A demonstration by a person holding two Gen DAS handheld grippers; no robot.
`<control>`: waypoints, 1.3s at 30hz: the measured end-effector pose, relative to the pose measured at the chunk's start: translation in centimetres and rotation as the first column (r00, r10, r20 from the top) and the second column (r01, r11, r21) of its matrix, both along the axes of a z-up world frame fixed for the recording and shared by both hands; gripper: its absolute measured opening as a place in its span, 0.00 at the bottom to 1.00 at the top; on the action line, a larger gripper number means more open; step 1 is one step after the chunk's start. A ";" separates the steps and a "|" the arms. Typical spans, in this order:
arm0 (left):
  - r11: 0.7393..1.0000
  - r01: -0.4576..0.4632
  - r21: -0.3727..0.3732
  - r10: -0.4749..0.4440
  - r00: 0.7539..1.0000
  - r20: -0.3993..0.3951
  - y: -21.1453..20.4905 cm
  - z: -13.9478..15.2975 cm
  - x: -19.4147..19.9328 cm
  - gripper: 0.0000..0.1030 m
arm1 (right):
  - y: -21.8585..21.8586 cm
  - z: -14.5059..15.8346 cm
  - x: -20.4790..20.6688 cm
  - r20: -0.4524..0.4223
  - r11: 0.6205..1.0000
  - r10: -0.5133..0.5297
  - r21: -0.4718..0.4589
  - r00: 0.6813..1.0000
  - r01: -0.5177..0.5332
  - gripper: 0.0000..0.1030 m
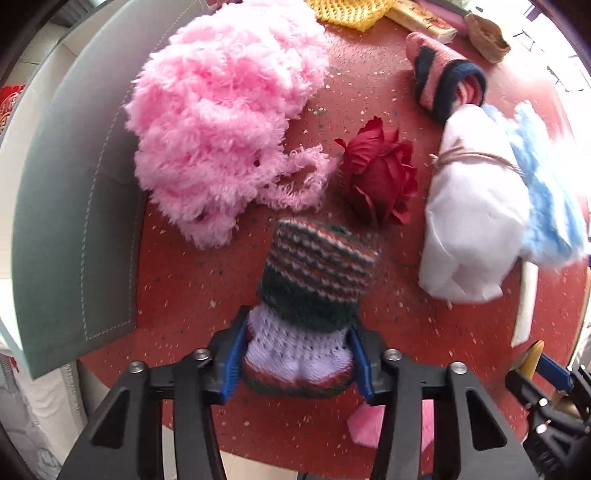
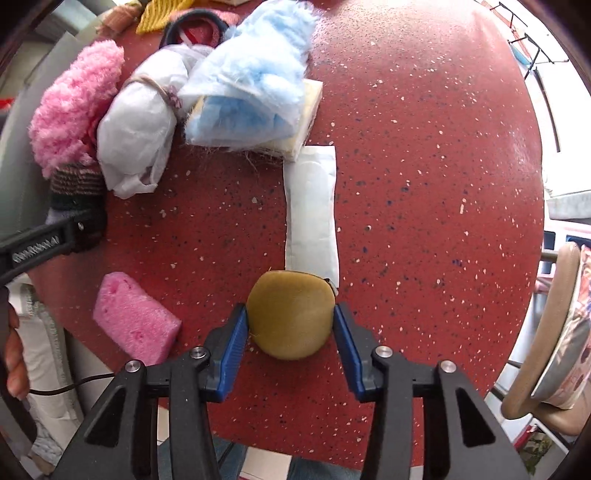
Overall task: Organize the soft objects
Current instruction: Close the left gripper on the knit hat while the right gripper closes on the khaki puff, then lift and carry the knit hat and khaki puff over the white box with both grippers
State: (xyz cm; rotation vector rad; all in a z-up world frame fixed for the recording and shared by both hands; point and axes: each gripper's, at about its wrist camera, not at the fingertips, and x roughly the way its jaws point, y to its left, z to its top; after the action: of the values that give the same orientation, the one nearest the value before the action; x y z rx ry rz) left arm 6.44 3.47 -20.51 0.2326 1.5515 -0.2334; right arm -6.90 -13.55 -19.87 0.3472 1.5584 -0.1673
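Observation:
My left gripper is shut on a striped knitted sock with a lilac cuff, over the red speckled table. Ahead lie a fluffy pink yarn piece, a red fabric rose, a white cloth bundle tied with string and a blue fluffy piece. My right gripper is shut on an olive-brown round sponge just above the table. The sock also shows at the left in the right wrist view.
A pink sponge block lies near the table's front edge. A flat white packet lies ahead of my right gripper. A rolled pink and navy sock, a yellow knit and a grey-green placemat lie further back and left.

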 end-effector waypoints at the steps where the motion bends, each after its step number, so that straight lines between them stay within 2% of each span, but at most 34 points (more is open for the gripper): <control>1: 1.000 0.005 -0.010 -0.005 1.000 0.004 0.2 0.4 -0.3 0.47 | -0.4 0.5 -0.1 0.010 1.000 -0.011 0.015 1.000 0.011 0.48; 6: 0.999 0.048 -0.020 -0.047 0.998 0.037 1.0 2.9 -2.1 0.47 | -1.8 3.0 -1.1 0.057 0.998 -0.045 0.048 0.997 0.042 0.48; 12: 0.996 0.088 -0.029 -0.086 0.994 0.072 1.7 5.4 -4.7 0.47 | -2.6 5.6 -1.5 0.073 0.999 -0.048 0.023 0.996 0.046 0.48; 15: 0.995 0.090 -0.044 -0.086 0.993 0.080 2.2 6.7 -5.6 0.47 | -4.6 7.6 -1.8 0.085 0.999 -0.032 0.009 0.996 0.032 0.48; 20: 0.994 0.092 -0.066 -0.084 0.990 0.113 3.2 8.5 -6.3 0.47 | -3.6 9.2 -0.3 0.133 1.000 0.015 -0.022 0.991 -0.013 0.48; 21: 0.994 0.089 -0.069 -0.080 0.989 0.123 2.6 9.8 -6.5 0.47 | -3.4 9.7 0.1 0.144 0.999 0.029 -0.030 0.989 -0.025 0.48; 28: 0.994 0.054 -0.098 -0.032 0.978 0.204 3.5 12.5 -5.5 0.47 | -0.9 12.9 1.4 0.202 0.992 0.115 -0.075 0.973 -0.102 0.48; 39: 0.987 -0.089 -0.132 0.123 0.953 0.275 7.4 15.5 -3.0 0.47 | 4.1 16.3 5.6 0.268 0.967 0.252 -0.108 0.930 -0.231 0.48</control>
State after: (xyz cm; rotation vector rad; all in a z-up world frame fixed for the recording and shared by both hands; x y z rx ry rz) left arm 3.43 10.91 -4.97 0.0837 1.2573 -0.1968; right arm -1.25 -9.47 -3.56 0.1104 1.2968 0.0163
